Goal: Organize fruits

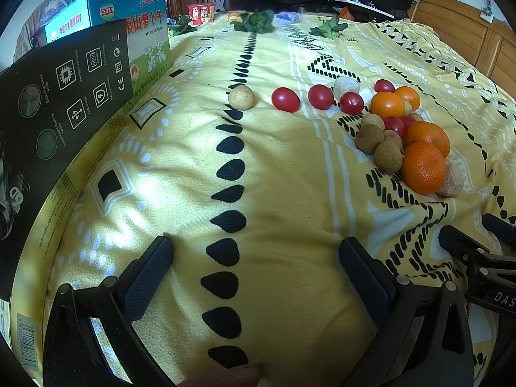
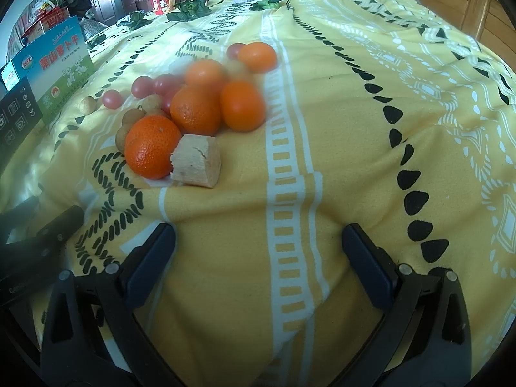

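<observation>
Left wrist view shows a start only: one longan (image 1: 241, 97) and three tomatoes (image 1: 285, 99) lie in a row mid-blanket (image 1: 277, 193), while the mixed heap of oranges (image 1: 423, 167) toward the right edge looks unsorted. Both the left gripper (image 1: 254, 271) and right gripper (image 2: 258, 258) hover near the blanket's near edge, fingers apart and empty.

fuzzy matt cloth on the yellow blanket (image 1: 290, 193). tomatoes (image 1: 285, 99) shine smooth and glossy, oranges (image 2: 151, 146) show dimpled peel, the small brown fruits (image 1: 388, 156) look rough and dull. glossy printed cardboard on the box (image 1: 64, 77), varnished wood headboard (image 1: 467, 32).
</observation>
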